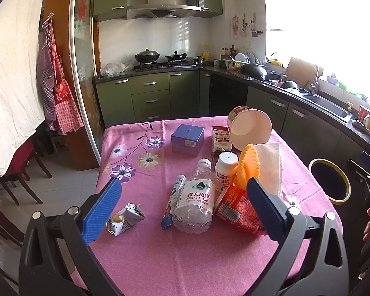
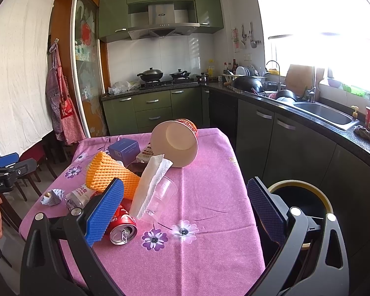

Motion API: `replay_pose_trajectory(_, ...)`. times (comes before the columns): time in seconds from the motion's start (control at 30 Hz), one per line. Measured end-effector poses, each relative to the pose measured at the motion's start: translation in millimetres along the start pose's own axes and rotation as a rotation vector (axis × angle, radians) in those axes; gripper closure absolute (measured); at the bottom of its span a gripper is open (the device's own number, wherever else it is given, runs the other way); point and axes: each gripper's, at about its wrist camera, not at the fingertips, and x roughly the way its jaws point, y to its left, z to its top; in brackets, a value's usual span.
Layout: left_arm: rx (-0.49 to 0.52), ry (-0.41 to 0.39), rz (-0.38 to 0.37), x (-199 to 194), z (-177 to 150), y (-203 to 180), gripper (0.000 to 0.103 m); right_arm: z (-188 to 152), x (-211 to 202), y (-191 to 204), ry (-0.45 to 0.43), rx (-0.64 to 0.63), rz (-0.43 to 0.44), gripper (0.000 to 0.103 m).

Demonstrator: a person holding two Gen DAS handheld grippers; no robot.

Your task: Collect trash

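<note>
On the pink cloth (image 1: 140, 254) of the table, trash sits in a loose pile toward the right half. Bin (image 2: 301, 204) stands off the table's right edge, open top with a yellow rim, just beyond my right finger. Paper bowl (image 1: 250, 128) lies on its side at the far end, mouth facing me. Blue box (image 1: 188, 138) is left of it, upright. Water bottle (image 1: 196, 197) lies flat mid-table, cap pointing away. Orange foam net (image 2: 111, 174) leans on the pile, tissue (image 2: 151, 182) draped beside it and over a clear cup (image 2: 160, 197) lying tipped. Red wrapper (image 1: 236, 209) touches the bottle's right side. Cola can (image 2: 122, 225) lies on its side, tab end toward me, right by my left pad. Pill bottle (image 1: 225, 170) stands upright behind the wrapper. Crushed carton (image 1: 124, 219) is alone at near left.

My left gripper (image 1: 183, 207) is spread wide, empty, above the table. My right gripper (image 2: 185, 209) is also wide, empty.
</note>
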Motion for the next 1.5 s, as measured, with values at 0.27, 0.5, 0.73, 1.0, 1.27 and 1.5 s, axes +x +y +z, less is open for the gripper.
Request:
replay_pose_trajectory(0.27, 0.0, 0.002, -0.001, -0.4, 0.1, -1.1, 0.006, -0.2, 0.0, 0.2, 0.0, 0.0, 0.0, 0.004)
replay_pose_trajectory(0.5, 0.005, 0.005, -0.005, -0.1, -1.3, -3.3, 0.006, -1.7, 3.4, 0.7, 0.008, 0.001, 0.001, 0.004)
replay_pose_trajectory(0.73, 0.009, 0.008, -0.01, -0.2, -1.4, -4.6, 0.006, -1.5, 3.6, 0.6, 0.008, 0.001, 0.0, 0.004)
replay_pose_trajectory(1.0, 0.009, 0.007, -0.008, -0.1, -0.9, -4.8, 0.006, -1.1, 3.2, -0.2, 0.008, 0.001, 0.001, 0.004)
replay_pose_trajectory(1.27, 0.012, 0.009, -0.008, -0.2, -0.4, -4.8, 0.006, -1.5, 3.5, -0.3, 0.009, 0.002, 0.0, 0.004)
replay_pose_trajectory(1.5, 0.015, 0.01, -0.009, -0.6, 0.4, -6.0, 0.006, -1.2, 3.7, 0.7, 0.01, 0.002, 0.002, 0.004)
